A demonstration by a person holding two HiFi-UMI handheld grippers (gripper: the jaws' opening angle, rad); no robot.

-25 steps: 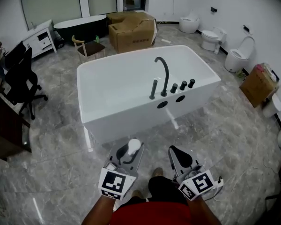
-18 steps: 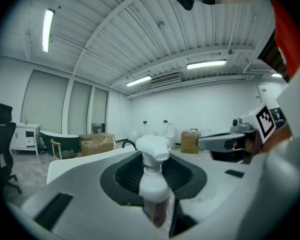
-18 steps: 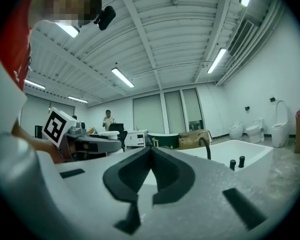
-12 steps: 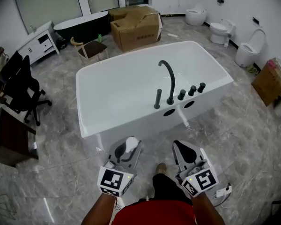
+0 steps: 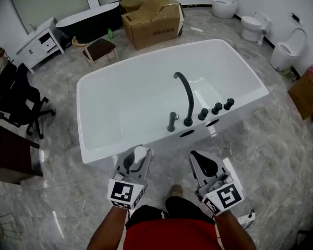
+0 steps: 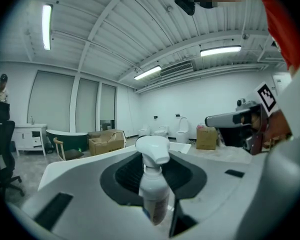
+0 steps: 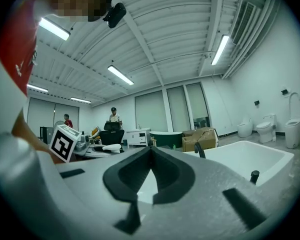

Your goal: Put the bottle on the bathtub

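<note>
head view: person stands at the near side of the white bathtub, both grippers held low in front of the body. left gripper carries a white spray bottle, whose head is just short of the tub's near rim, not over it yet. right gripper is beside it, apart from the bottle. dark faucet and knobs sit on the near rim, further right.

left gripper view: jaws pinched on the bottle's body, trigger head upright above them.

right gripper view: jaws pressed together, nothing in them; tub ahead.

step in hand looks like the carry to the tub. next move likely: reach the left gripper forward, set the bottle base flat on bare rim left of the faucet, then spread the jaws.
</note>
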